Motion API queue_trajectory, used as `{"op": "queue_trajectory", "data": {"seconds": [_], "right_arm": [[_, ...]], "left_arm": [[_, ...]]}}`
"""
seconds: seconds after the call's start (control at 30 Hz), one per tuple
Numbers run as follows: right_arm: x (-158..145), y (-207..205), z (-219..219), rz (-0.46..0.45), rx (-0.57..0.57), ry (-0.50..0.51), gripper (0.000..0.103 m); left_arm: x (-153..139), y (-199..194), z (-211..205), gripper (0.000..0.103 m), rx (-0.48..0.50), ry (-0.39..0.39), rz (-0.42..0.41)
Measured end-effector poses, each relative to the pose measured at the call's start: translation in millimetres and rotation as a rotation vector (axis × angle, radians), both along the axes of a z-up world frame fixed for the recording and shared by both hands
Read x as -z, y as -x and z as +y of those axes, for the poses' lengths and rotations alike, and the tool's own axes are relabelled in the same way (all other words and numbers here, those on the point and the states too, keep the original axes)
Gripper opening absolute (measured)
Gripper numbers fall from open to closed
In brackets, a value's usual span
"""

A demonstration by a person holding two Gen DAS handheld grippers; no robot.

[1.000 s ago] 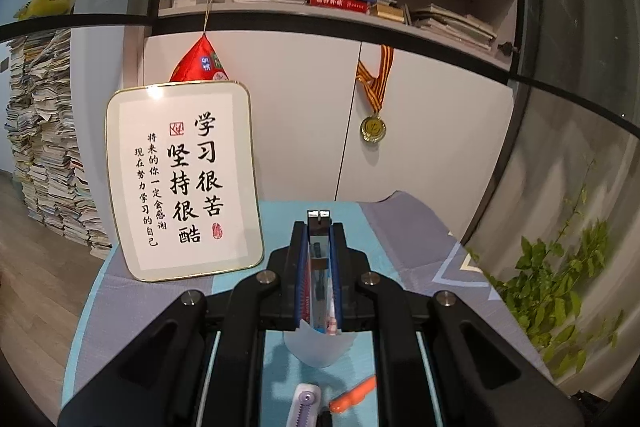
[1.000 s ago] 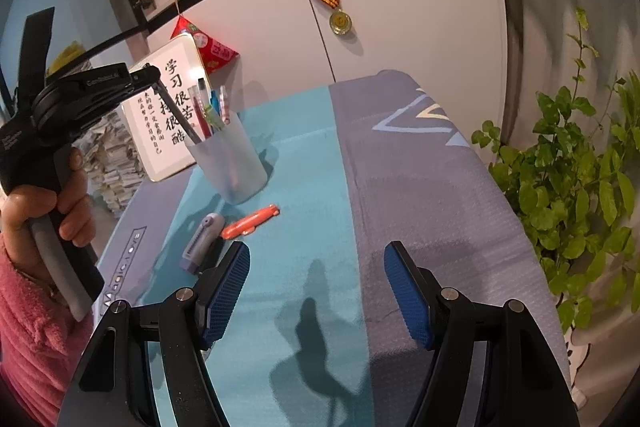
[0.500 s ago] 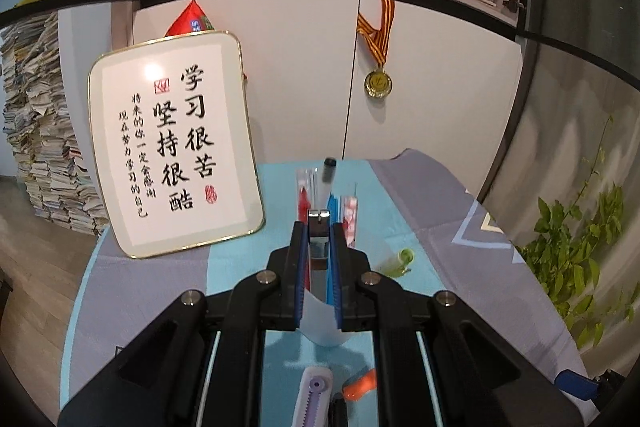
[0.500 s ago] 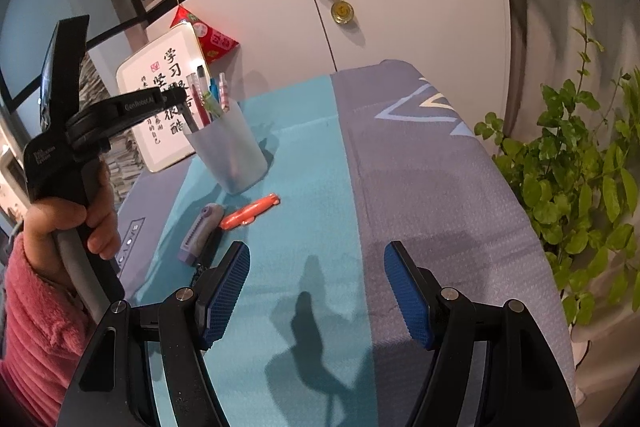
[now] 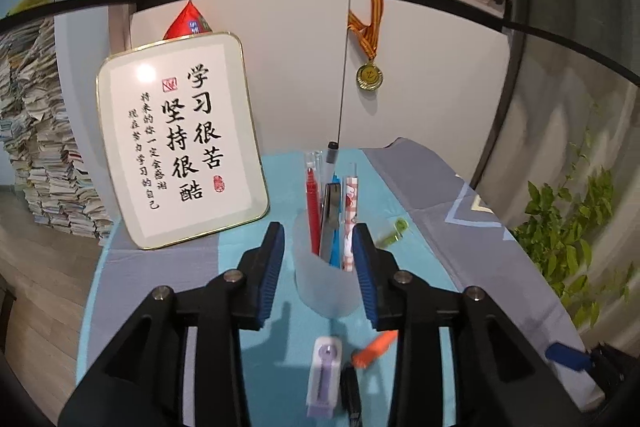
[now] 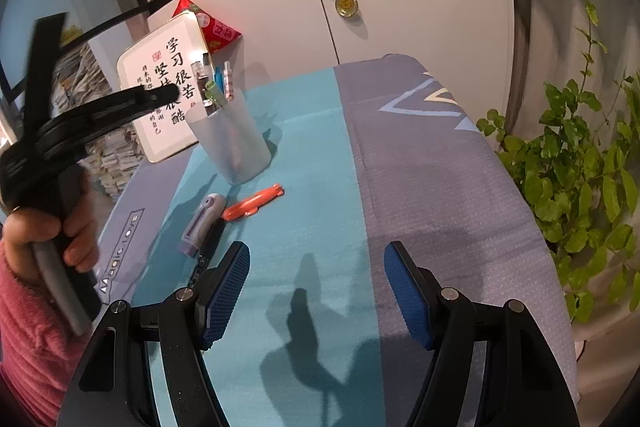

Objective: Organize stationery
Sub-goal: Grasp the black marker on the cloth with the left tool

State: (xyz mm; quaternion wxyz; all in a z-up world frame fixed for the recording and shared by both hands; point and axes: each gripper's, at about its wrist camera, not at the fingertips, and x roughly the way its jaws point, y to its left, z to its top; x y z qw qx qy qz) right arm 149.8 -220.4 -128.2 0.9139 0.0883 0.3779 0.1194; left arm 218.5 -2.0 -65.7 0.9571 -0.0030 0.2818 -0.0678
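Note:
A frosted plastic pen cup (image 5: 325, 279) (image 6: 228, 143) stands on the teal strip of the table and holds several pens, among them a red one (image 5: 312, 203) and a dark clip-like item (image 5: 330, 215). My left gripper (image 5: 318, 267) is open and empty, raised just short of the cup; it also shows in the right wrist view (image 6: 152, 97). On the cloth in front of the cup lie an orange pen (image 5: 374, 349) (image 6: 254, 207), a purple correction tape (image 5: 324, 375) (image 6: 202, 223) and a black pen (image 6: 204, 255). My right gripper (image 6: 316, 291) is open and empty above the cloth.
A framed calligraphy board (image 5: 180, 143) leans at the back left. A small green item (image 5: 394, 231) lies right of the cup. A leafy plant (image 6: 580, 155) stands past the table's right edge. White cabinet doors with a hanging medal (image 5: 370, 77) stand behind.
My left gripper was shut on the dark item over the cup; it has opened, left the item in the cup and pulled back. My right gripper has hardly moved.

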Motion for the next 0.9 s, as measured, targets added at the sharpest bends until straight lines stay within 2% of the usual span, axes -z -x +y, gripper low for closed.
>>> {"op": "queue_trajectory", "data": {"seconds": [0.2,0.33,0.47,0.6,0.67,0.8,0.9], "right_arm": [[2.2,1.2,10.6,0.014,-0.018,0.021,0.070],[2.2,2.7,17.0,0.020,-0.024,0.034,0.070],[1.7,4.8,23.1,0.026,-0.027,0.043,0.070],[0.9,8.7,29.1,0.030,-0.032,0.060,0.070],[-0.1,11.3,29.7,0.029,-0.031,0.065,0.070],[-1.0,14.0,29.4,0.030,-0.020,0.068,0.070],[-0.8,15.0,29.8,0.033,-0.019,0.070,0.070]], "left_arm": [[8.8,35.6,4.8,0.033,0.076,-0.008,0.048],[28.1,56.9,-0.3,0.033,0.159,-0.003,0.122],[52.3,66.7,-11.1,0.031,0.205,-0.042,0.186],[76.4,66.5,-19.7,0.025,0.237,-0.055,0.265],[84.4,66.3,-22.8,0.023,0.244,-0.069,0.284],[99.2,61.7,-24.8,0.012,0.242,-0.070,0.329],[104.9,60.5,-24.1,0.008,0.226,-0.103,0.338]]}}
